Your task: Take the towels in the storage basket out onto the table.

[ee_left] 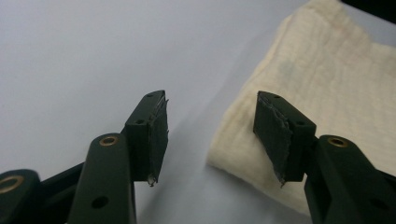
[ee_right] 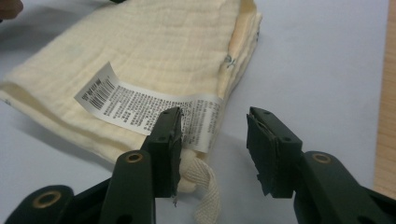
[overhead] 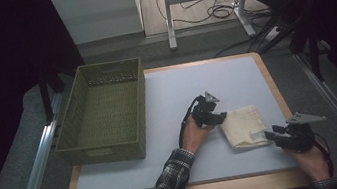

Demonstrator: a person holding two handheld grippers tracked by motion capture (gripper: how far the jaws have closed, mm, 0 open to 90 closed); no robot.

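The table (overhead: 178, 171), a wood-edged top under a pale grey mat, carried a green woven basket (overhead: 103, 112) at its left side, standing upright with its long axis running away from the person. To the right of the table's middle lay a folded cream cloth (overhead: 245, 126), flat on the mat and well apart from the basket. Its long axis ran from the far left to the near right in the high view, so that one short end pointed toward the left gripper (overhead: 217, 116) and the other toward the right gripper (overhead: 269, 134).

The left gripper sat at the cloth's far-left edge. In the left gripper view its jaws stood spread, one over the bare mat and the other over the cloth's corner (ee_left: 327, 93), with nothing pinched between the pads.

The right gripper (ee_right: 215, 140) sat at the cloth's near-right end, jaws likewise spread and gripping nothing. A white printed care label (ee_right: 144, 109) lay flat on top of the cloth (ee_right: 163, 56), reaching to the folded corner beside the left jaw, and a cream webbing loop (ee_right: 205, 189) hung out from under that corner.
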